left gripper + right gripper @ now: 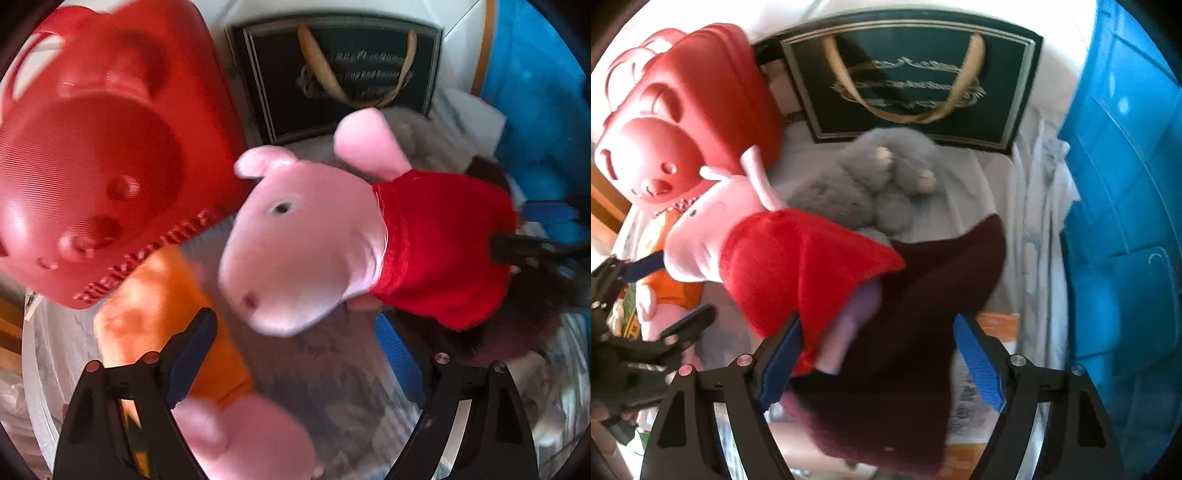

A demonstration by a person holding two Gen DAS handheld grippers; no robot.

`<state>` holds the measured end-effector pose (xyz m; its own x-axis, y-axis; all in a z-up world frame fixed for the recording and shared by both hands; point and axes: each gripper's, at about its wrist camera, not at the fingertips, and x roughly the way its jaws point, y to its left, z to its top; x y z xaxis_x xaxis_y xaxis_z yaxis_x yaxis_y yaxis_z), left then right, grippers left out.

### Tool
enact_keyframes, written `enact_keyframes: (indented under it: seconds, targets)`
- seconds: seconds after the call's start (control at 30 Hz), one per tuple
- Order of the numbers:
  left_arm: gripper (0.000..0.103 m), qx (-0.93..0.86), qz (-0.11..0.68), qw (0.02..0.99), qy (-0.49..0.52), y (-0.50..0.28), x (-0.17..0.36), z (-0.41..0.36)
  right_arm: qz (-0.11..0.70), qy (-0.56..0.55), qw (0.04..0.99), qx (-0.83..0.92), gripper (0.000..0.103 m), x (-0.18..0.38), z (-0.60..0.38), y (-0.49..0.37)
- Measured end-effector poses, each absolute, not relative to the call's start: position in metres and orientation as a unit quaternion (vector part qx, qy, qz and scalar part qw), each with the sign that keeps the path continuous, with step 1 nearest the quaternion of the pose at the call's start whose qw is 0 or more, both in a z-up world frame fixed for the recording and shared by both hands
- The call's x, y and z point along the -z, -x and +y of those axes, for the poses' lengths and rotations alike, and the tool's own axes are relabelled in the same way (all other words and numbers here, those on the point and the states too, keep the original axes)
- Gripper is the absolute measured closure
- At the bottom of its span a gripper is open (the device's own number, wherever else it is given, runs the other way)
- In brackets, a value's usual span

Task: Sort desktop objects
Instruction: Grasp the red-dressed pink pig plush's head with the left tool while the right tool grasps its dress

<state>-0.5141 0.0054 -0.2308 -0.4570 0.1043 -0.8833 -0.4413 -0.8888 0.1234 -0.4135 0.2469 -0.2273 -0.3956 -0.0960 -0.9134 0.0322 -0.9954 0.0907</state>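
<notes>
A pink pig plush in a red dress [314,236] lies across the middle; it also shows in the right wrist view [798,258], lying on a dark maroon cloth [923,314]. My left gripper [295,350] is open just below the pig's snout, touching nothing. My right gripper [879,354] is open, its jaws either side of the dress hem and the maroon cloth. A grey plush [871,181] lies behind. An orange plush [166,314] lies at the left.
A red bear-faced plastic case [103,155] stands at the left, also in the right wrist view [683,122]. A dark gift bag with gold handles [916,74] stands at the back. A blue plastic bin [1126,221] fills the right side. White cloth [1034,221] covers the surface.
</notes>
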Motion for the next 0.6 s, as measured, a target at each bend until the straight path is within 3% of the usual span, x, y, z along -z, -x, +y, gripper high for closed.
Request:
enact_keyframes:
  seconds: [0.2, 0.33, 0.6]
  targets:
    - [0.015, -0.842, 0.162, 0.187, 0.479, 0.518, 0.221, 0.003, -0.032, -0.539, 0.05, 0.84, 0.022, 0.225, 0.246, 0.409]
    - [0.015, -0.845, 0.16, 0.193, 0.472, 0.521, 0.215, -0.005, -0.087, -0.52, 0.095, 0.845, 0.018, 0.216, 0.235, 0.411]
    - [0.015, -0.821, 0.198, 0.21, 0.493, 0.541, 0.239, 0.003, -0.124, -0.552, 0.108, 0.817, 0.014, 0.251, 0.208, 0.433]
